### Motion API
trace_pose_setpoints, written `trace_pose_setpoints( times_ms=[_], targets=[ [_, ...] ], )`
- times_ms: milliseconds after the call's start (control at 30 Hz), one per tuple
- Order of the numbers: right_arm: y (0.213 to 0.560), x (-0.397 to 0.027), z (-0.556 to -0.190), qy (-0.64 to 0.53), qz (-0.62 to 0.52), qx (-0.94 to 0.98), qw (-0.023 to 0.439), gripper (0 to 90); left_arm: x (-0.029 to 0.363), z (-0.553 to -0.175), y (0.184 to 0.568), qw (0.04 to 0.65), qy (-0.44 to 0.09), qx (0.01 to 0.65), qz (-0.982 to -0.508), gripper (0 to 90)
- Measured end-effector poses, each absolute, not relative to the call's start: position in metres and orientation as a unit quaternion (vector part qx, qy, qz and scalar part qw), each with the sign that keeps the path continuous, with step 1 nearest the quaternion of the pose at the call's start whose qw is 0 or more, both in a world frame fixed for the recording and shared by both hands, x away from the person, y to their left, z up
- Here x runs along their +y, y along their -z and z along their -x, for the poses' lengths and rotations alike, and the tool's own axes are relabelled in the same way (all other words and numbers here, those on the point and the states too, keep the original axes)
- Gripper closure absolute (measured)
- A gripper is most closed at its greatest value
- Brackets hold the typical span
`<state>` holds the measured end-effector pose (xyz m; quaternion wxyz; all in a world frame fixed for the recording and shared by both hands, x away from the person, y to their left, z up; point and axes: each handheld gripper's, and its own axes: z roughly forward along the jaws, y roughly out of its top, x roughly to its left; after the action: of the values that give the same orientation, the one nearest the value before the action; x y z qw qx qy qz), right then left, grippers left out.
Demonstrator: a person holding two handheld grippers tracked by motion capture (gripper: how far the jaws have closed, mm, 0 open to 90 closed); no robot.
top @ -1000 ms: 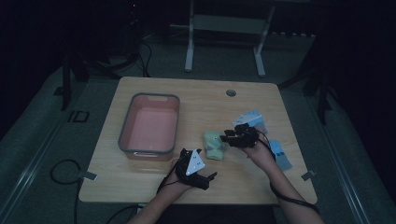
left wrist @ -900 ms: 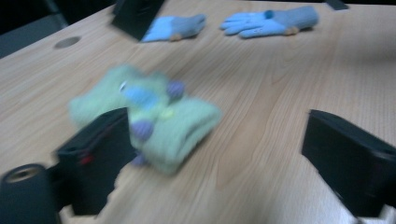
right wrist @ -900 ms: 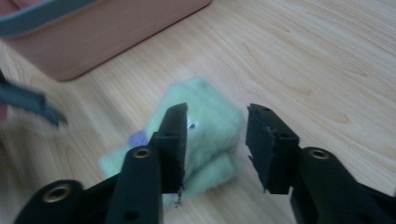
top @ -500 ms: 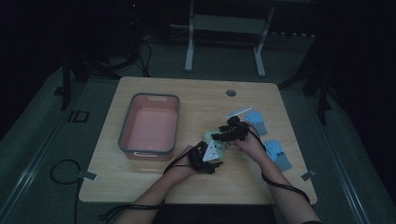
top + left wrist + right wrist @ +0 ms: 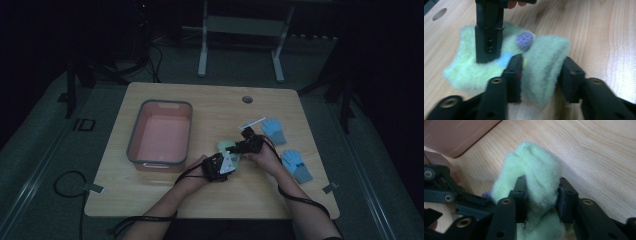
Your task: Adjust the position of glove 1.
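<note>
With both hands drawn in together just beside the pink bin, a person at a wooden table has clamped two hand-held grippers onto one fuzzy pale-green glove, which lies on the tabletop a short way from the bin's near right corner. The left gripper has just been closing, and its black jaws now squeeze a fold of the green fleece between them; the glove's purple knitted dot sits just beyond its pads. The right gripper has likewise just been closing and grips a bunched-up end of the same glove, the fabric bulging up above its jaws. A second earlier the two hands were apart, the left one nearer the table's front edge and away from the glove; since then both have come together over it. With the double grip set, the glove looks ready to be lifted, stretched or carried, most likely toward the bin, which lies open close by. Two blue gloves lie farther from the bin, beyond the right hand, untouched; they would seem to be next in line. The glove is not yet off the table.
</note>
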<state>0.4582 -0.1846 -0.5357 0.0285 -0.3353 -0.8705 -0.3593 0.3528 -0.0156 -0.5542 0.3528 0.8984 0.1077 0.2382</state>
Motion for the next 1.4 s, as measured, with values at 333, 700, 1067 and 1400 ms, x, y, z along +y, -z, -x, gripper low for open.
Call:
trace_pose_setpoints(
  times_ms=[333, 700, 1067, 1400],
  targets=[
    [0.522, -0.184, -0.453, 0.363, 0.335, -0.869, 0.015, 70.4, -0.018, -0.351, 0.537, 0.342, -0.242, 0.101, -0.903, 73.1],
    [0.498, -0.184, -0.449, 0.381, 0.325, -0.866, 0.011, 70.8, -0.012, -0.351, 0.51, 0.331, -0.242, 0.091, -0.908, 74.3],
    [0.463, -0.172, -0.445, 0.4, 0.306, -0.864, -0.003, 71.0, 0.0, -0.349, 0.474, 0.332, -0.244, 0.095, -0.906, 74.7],
    [0.425, -0.153, -0.448, 0.418, 0.287, -0.862, -0.02, 71.0, 0.02, -0.352, 0.439, 0.325, -0.269, 0.096, -0.901, 74.7]
  ],
)
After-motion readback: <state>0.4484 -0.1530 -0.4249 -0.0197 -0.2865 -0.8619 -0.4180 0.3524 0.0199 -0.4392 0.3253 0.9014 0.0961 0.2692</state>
